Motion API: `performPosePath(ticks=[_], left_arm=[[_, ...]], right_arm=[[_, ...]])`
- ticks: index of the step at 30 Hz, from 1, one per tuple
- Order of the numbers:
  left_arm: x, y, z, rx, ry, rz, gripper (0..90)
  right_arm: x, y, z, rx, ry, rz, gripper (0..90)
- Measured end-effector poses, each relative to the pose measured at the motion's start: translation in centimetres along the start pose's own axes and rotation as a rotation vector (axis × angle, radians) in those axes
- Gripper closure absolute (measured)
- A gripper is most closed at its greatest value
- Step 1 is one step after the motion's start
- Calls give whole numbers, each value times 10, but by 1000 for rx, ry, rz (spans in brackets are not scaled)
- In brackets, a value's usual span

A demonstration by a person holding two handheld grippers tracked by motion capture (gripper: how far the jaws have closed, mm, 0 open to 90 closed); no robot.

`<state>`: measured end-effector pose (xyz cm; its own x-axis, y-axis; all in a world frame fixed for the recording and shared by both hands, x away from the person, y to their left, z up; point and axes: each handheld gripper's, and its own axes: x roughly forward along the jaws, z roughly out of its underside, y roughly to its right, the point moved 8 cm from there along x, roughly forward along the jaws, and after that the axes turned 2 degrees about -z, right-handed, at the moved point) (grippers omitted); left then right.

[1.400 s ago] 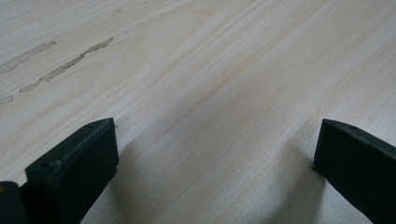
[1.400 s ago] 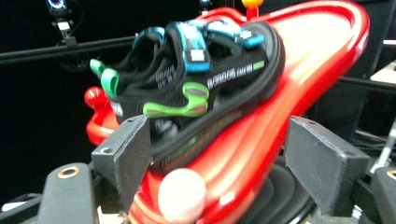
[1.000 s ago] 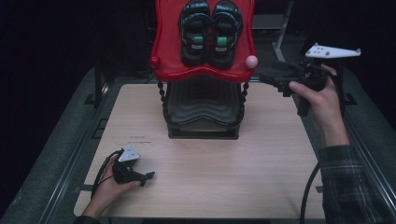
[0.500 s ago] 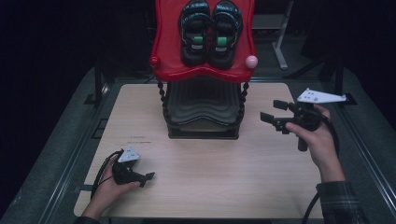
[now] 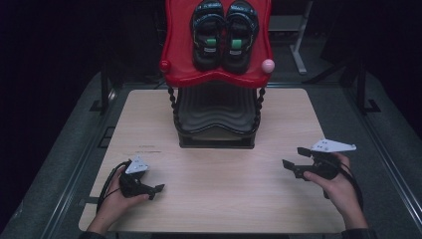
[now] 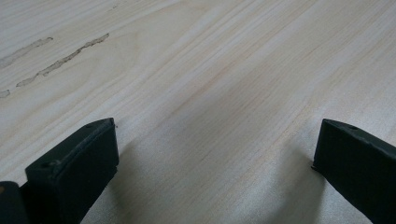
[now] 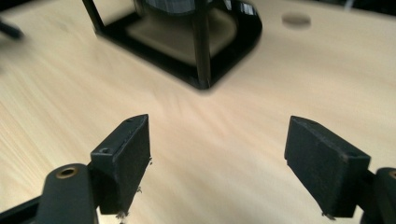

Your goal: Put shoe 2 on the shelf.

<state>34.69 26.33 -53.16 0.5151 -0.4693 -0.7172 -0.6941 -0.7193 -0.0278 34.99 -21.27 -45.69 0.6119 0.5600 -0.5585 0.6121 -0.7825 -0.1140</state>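
A pair of black sandals [image 5: 225,31] with green patches lies on the red top shelf [image 5: 174,59] of a small rack [image 5: 216,122] at the back middle of the wooden table [image 5: 219,199]. My left gripper [image 5: 152,188] rests on the table near the front left corner, held in a hand. Its jaws stand open over bare wood [image 6: 215,154]. My right gripper [image 5: 296,158] hovers low over the table's right side, pointing left toward the rack. Its jaws are open with nothing between them [image 7: 217,154], and the rack's black base [image 7: 187,42] lies ahead.
The rack has a black ribbed lower tier and twisted posts [image 5: 172,107] under the red shelf, which carries a pink knob [image 5: 267,65]. Pale scuff marks [image 6: 60,58] streak the wood near the left gripper. A dark floor and metal rails [image 5: 74,164] surround the table.
The right hand has come down from beside the red shelf to just above the table's right side, toward the front. The left hand has stayed put.
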Motion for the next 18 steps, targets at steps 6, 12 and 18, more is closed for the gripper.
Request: performPosePath(ticks=[6, 12, 18], left_arm=[[0, 0, 0, 0, 1, -1, 0], [0, 0, 0, 2, 1, -1, 0], [0, 0, 1, 2, 1, -1, 0]], right_arm=[[3, 10, 42, 7, -109, 69, 225], [4, 18, 73, 30, -169, 108, 223], [8, 22, 84, 23, -204, 121, 182]])
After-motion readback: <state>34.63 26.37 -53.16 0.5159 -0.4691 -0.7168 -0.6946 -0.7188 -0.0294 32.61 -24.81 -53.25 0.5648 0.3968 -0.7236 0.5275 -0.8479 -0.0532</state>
